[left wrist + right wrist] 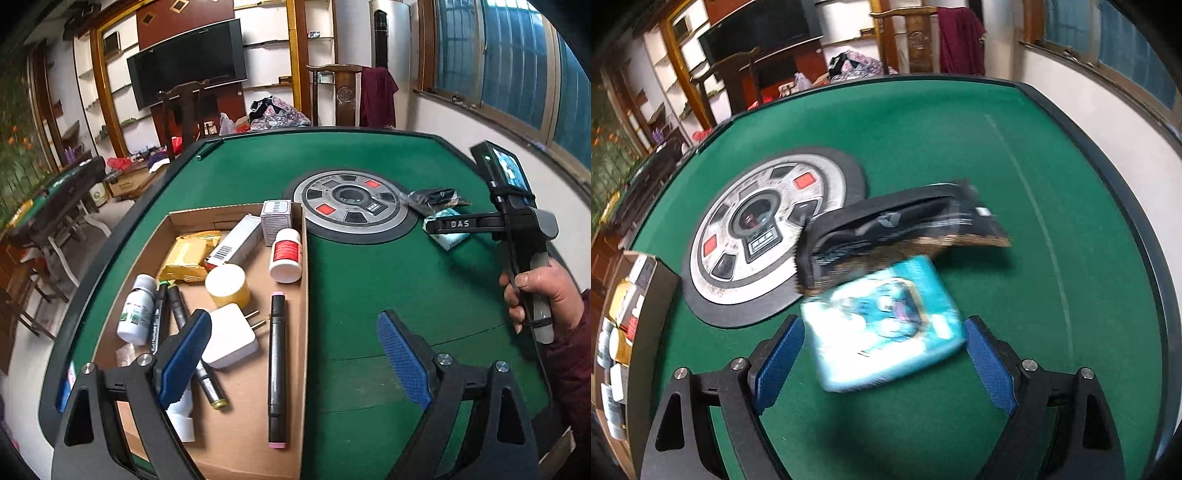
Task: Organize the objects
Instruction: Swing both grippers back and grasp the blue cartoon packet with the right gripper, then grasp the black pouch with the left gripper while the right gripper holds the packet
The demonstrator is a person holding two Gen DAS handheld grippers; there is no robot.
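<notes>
Looking left: cardboard box (236,435) on the green felt table (369,295), its right wall running toward the round control panel (354,206) at the table's middle.
Box, left part: white pill bottle with green label (137,310) lying on its side; two dark marker pens (176,306) just beside it; a yellow packet (190,254) farther back.
Box, middle: white charger plug (231,336) with its prongs pointing right; roll of yellowish tape (227,285) just behind it; long white carton with a barcode (238,240) leaning back toward a small grey-white box (276,221) at the far corner.
Box, right part: white bottle with red label (286,255) near the right wall; long black marker with pink ends (277,369) lying along that wall.
Left gripper (293,358): blue pads wide apart, holding nothing; left pad over the box, right pad over bare felt.
Table, right of panel: black pouch (901,229) partly overlapping the panel's edge; light-blue tissue pack (886,325) in front of it and touching it, both blurred in the right wrist view.
Right gripper (882,362): pads spread apart, one on each side of the tissue pack; blur hides whether the right pad touches it.
Right hand (543,295): wrapped around the right tool's handle, red sleeve at the wrist.
</notes>
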